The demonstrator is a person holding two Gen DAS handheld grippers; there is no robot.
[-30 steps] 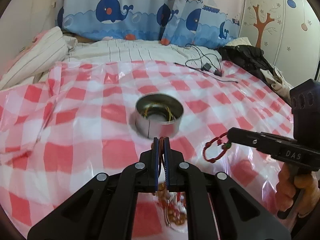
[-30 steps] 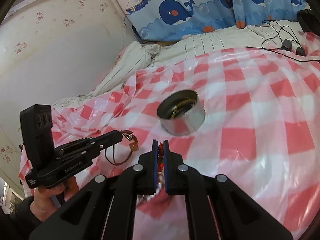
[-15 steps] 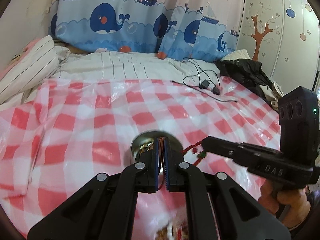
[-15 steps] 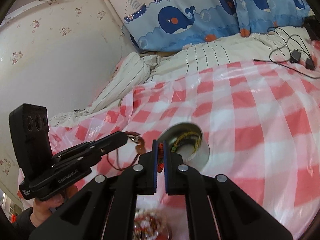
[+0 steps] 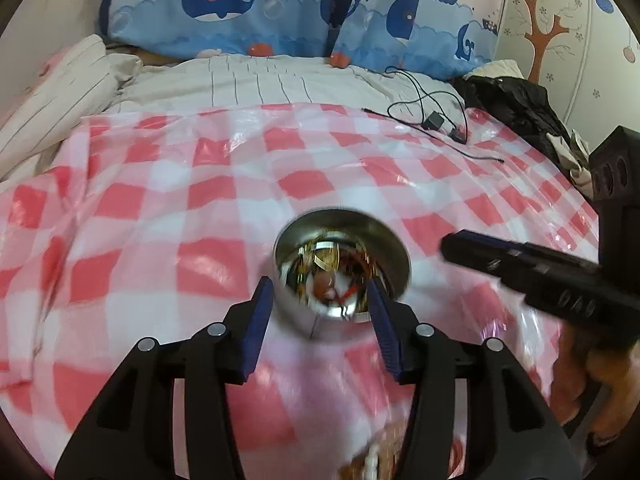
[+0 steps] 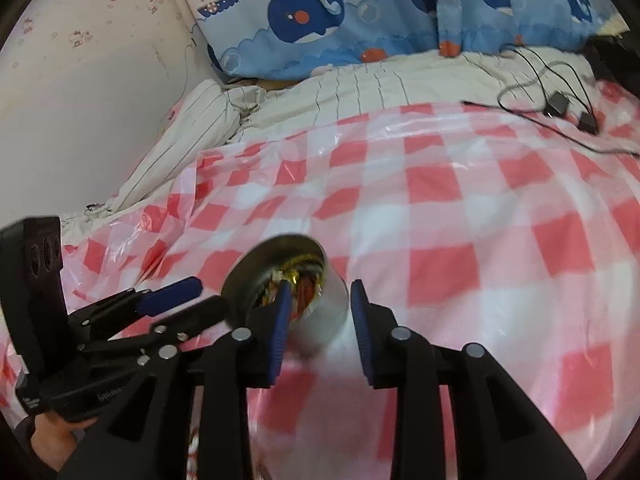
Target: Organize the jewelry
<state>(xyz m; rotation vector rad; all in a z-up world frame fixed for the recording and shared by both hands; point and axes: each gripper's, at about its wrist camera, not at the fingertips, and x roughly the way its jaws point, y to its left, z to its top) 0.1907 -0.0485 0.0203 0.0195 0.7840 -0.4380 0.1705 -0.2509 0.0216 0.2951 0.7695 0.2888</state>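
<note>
Across the bed, a glossy red-and-white checked plastic sheet [image 5: 168,216] is spread below whale-print curtains [image 5: 256,4]. On it stands a round silver tin [image 5: 342,276] of tangled jewelry [image 5: 332,264]. Bracelets pinched a second ago are gone from both grippers: left gripper [image 5: 320,312] and right gripper [image 6: 318,320] are opening, empty, over the tin.

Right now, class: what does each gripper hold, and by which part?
Nothing. The left gripper and right gripper are both opening above the metal tin, with no jewelry between their pads; jewelry lies inside it.
</note>
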